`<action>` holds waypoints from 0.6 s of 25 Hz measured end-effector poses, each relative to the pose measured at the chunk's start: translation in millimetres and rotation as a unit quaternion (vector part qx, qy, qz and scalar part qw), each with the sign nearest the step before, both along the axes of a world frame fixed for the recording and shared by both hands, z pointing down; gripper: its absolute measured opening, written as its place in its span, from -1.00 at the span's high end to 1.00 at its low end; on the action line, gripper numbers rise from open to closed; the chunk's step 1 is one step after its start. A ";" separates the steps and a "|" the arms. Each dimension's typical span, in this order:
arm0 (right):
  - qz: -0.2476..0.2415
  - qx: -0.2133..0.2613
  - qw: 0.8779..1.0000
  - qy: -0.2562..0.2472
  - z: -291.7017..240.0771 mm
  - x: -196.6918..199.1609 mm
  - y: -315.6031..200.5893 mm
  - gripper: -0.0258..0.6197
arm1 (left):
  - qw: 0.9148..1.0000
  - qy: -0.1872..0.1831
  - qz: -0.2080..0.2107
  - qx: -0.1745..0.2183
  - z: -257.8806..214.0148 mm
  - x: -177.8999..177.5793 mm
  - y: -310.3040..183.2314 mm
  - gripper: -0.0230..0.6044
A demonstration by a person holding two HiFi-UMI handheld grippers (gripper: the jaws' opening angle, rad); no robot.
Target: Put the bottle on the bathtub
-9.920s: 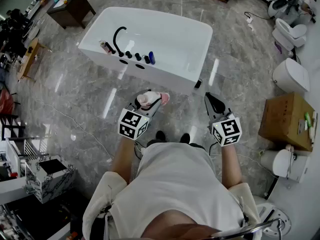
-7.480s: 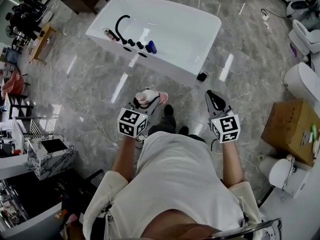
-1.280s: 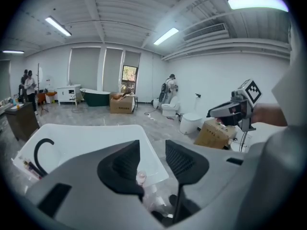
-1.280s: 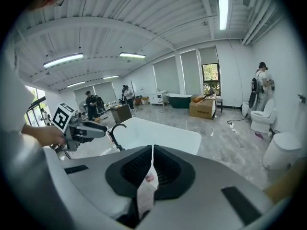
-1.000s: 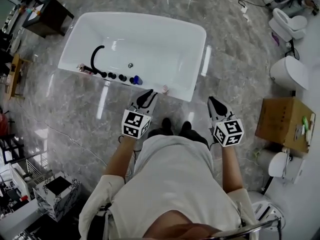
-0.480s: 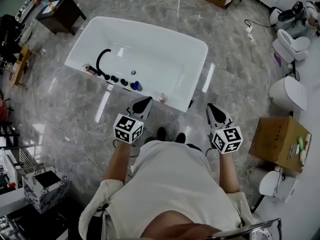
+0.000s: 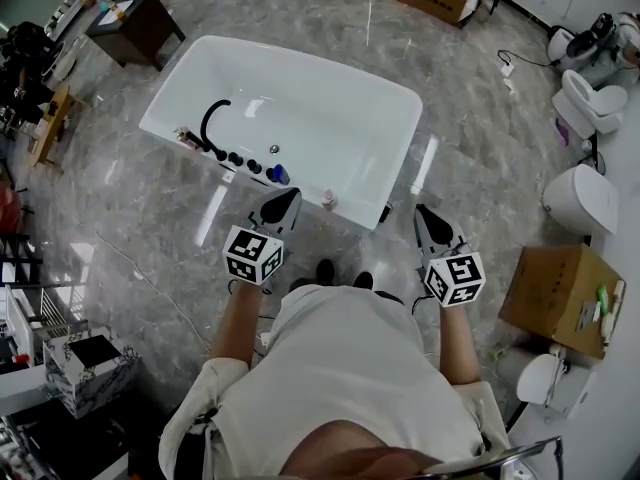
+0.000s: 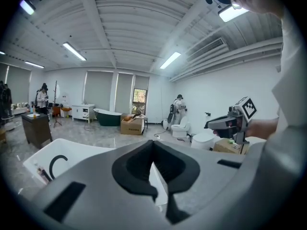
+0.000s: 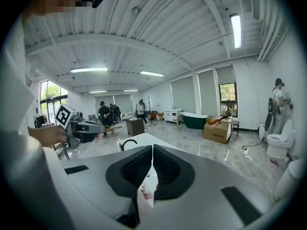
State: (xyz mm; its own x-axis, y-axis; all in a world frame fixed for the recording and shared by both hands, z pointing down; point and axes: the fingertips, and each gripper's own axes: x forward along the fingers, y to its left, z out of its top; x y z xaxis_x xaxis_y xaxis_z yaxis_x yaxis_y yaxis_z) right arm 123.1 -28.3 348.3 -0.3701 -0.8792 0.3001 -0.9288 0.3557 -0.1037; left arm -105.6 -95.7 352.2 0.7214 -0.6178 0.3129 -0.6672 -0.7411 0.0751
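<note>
Bottle [image 7: 328, 200] on bathtub [image 7: 300, 78] rim is showing too small for details, probably pink; right gripper [image 9: 152, 148] jaws are covering most of it.

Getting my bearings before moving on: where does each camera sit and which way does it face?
Head view: on the person's head, facing steeply down at the bathtub, bottle on its near rim; torso, arms, left gripper, right gripper show.
Left gripper view: on the left gripper, roughly level along its shut jaws over the bathtub; right gripper shows at right.
Right gripper view: on the right gripper, along its shut jaws toward bathtub and bottle; left gripper shows at left.
Shared: all three see the bathtub.
</note>
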 end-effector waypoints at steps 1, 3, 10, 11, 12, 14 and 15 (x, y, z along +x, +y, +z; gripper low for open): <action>-0.001 0.001 1.000 0.000 -0.4 0.2 -0.6 0.82 | 1.000 -0.001 -0.002 0.000 -0.7 -1.0 0.0 0.90; -0.003 0.001 1.000 0.000 -0.4 0.5 -2.7 0.82 | 1.000 -0.003 -0.005 0.001 -0.9 -3.0 -1.0 0.91; -0.005 -0.002 1.000 -0.004 0.2 0.4 -4.0 0.82 | 1.000 -0.007 -0.020 -0.003 3.8 -13.8 -2.1 0.90; -0.005 -0.001 1.000 -0.003 -0.6 0.6 -4.2 0.82 | 1.000 -0.008 -0.020 -0.002 3.6 -14.1 -2.0 0.90; -0.005 0.000 1.000 -0.002 -1.3 0.7 -4.4 0.82 | 1.000 -0.008 -0.020 -0.002 3.4 -14.3 -1.6 0.90; -0.005 0.002 1.000 0.000 -2.6 0.5 -4.7 0.82 | 1.000 -0.010 -0.020 -0.002 3.5 -14.3 -1.2 0.90; -0.006 0.003 1.000 0.001 -3.2 0.4 -5.0 0.82 | 1.000 -0.010 -0.020 -0.001 3.7 -14.2 -1.4 0.90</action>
